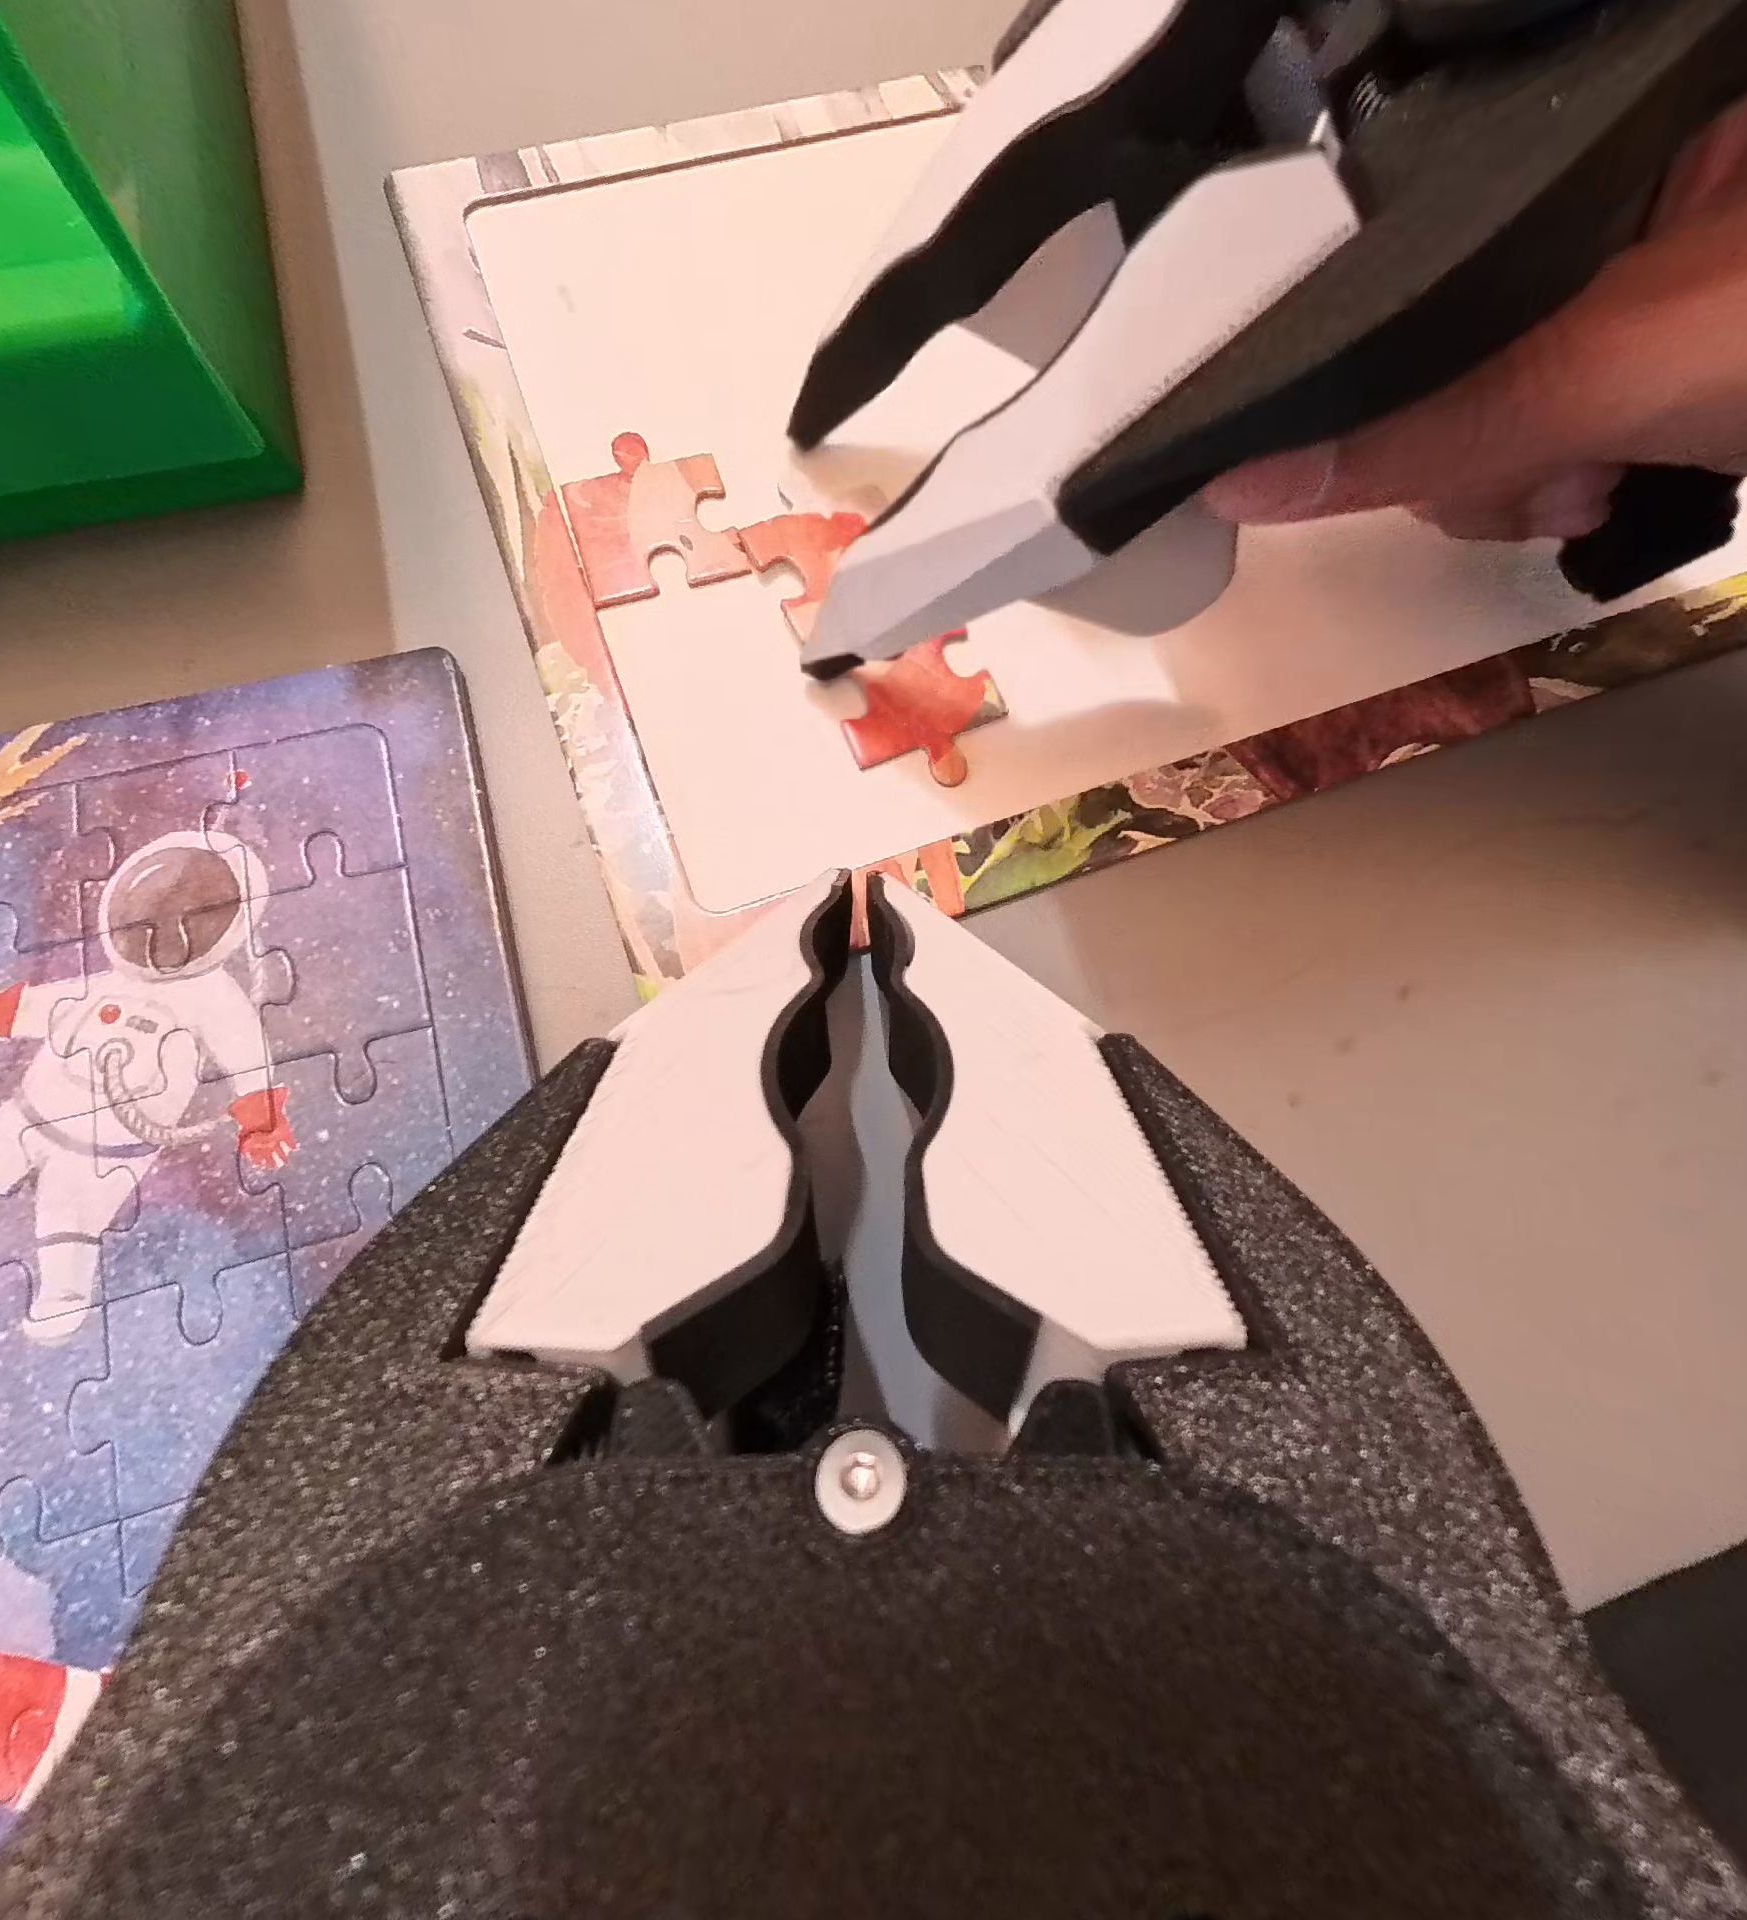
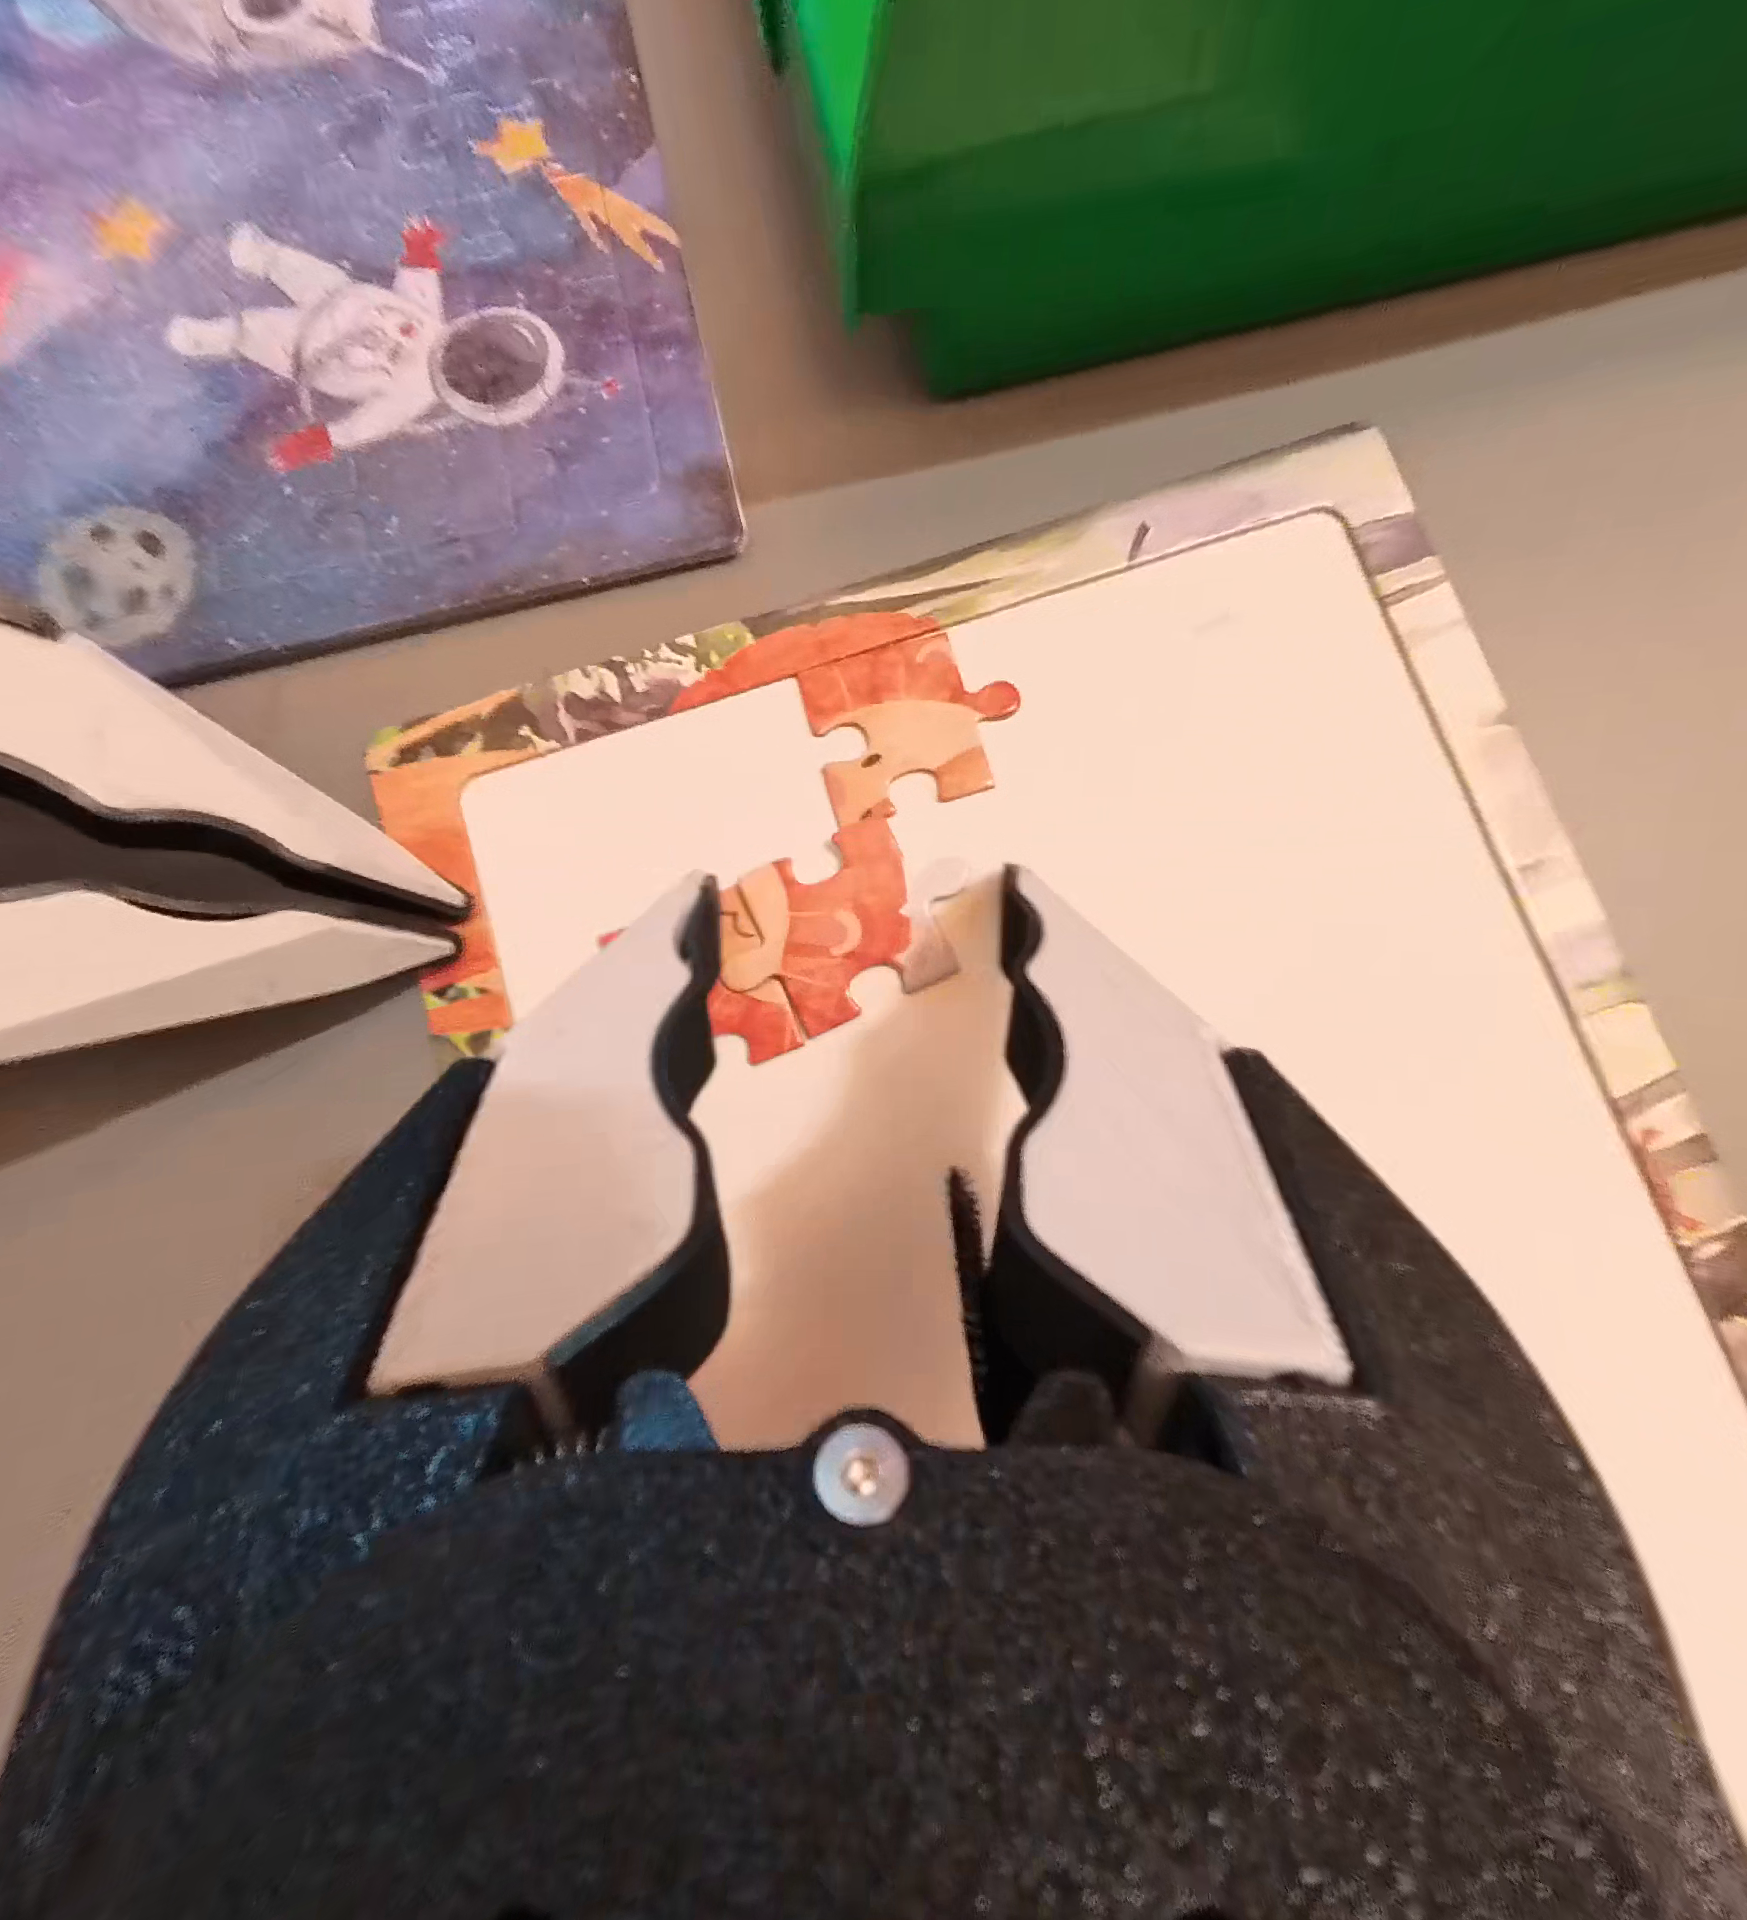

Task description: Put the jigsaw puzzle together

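Note:
The puzzle tray [image 1: 640, 312] has a white bed and a painted frame; it also shows in the right wrist view [image 2: 1212, 831]. One orange piece [image 1: 645, 520] [image 2: 900, 727] lies against the frame's edge. A small cluster of joined orange pieces [image 1: 926, 707] [image 2: 827, 935] lies beside it, touching it at a corner. My right gripper [image 2: 858, 888] [image 1: 817, 545] is open and its fingertips rest on the bed on either side of the cluster. My left gripper [image 1: 858, 888] [image 2: 455, 928] is shut, with its tips at the tray's near corner on the frame.
A finished astronaut puzzle [image 1: 173, 987] [image 2: 329, 312] lies next to the tray. A green box [image 1: 69, 260] [image 2: 1316, 156] stands behind it. A hand [image 1: 1575, 416] holds the right gripper. Everything sits on a beige table [image 1: 1368, 1143].

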The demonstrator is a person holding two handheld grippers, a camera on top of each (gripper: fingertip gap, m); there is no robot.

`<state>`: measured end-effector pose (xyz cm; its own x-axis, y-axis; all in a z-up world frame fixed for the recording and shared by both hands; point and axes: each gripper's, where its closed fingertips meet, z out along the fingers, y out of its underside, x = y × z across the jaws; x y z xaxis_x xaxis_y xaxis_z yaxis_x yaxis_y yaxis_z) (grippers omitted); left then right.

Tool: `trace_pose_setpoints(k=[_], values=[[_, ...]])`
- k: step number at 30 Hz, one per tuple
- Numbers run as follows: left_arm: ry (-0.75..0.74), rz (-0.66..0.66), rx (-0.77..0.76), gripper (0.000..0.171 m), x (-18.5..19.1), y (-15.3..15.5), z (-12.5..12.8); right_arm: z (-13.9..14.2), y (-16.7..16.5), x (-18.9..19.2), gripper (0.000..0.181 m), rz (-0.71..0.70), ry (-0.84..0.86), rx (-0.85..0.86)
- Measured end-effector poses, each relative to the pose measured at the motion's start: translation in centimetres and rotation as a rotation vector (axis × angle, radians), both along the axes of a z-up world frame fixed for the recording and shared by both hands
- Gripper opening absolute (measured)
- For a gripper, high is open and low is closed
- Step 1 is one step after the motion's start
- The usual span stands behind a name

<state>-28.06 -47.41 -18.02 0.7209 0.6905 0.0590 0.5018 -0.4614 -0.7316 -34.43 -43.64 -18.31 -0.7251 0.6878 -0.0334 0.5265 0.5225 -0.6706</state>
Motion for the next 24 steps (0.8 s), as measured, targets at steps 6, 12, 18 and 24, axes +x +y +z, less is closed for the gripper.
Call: trace_pose_setpoints(k=[6,12,18,24], values=[[-0.001,0.0,0.001,0.002,0.0,0.0,0.0,0.0,-0.5,0.8,0.036,0.047,0.013,0.015],[-0.003,0.0,0.003,0.002,0.0,0.0,0.0,0.7,0.2,0.4,0.008,0.02,0.073,0.072],[-0.004,0.0,0.004,0.002,0.0,0.0,0.0,1.1,1.9,-0.5,0.027,-0.056,0.036,0.036],[-0.002,-0.001,0.003,0.002,0.0,0.0,0.0,0.1,1.3,-0.4,0.052,-0.025,-0.019,0.014]])
